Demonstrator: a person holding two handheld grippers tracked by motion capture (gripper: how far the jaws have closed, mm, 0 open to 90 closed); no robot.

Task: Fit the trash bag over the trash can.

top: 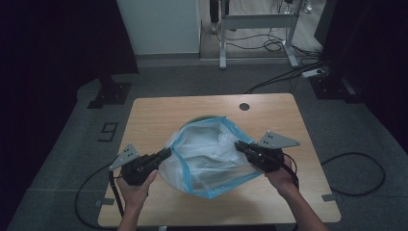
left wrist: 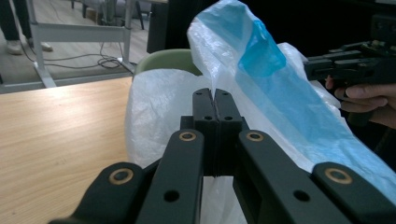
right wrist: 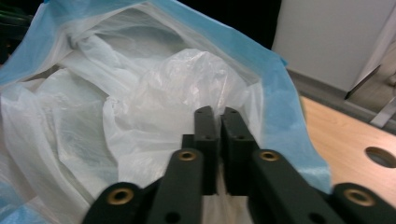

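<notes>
A white plastic bag (top: 209, 154) with a blue rim lies open in the middle of the wooden table (top: 154, 115). It is draped over a green bin (left wrist: 168, 59), whose edge shows behind it. My left gripper (top: 168, 151) grips the bag's left rim, and in the left gripper view its jaws (left wrist: 215, 95) are shut on the thin film. On the opposite side, my right gripper (top: 238, 145) pinches the right rim, its jaws (right wrist: 216, 114) closed on the white plastic just inside the blue band (right wrist: 275, 98). The bag's mouth is stretched between the two grippers.
A round cable hole (top: 244, 106) sits near the table's far edge. Beyond the table stand a white cabinet (top: 159, 26) and a metal desk frame (top: 257, 21), with cables on the floor. Bare wood lies left and right of the bag.
</notes>
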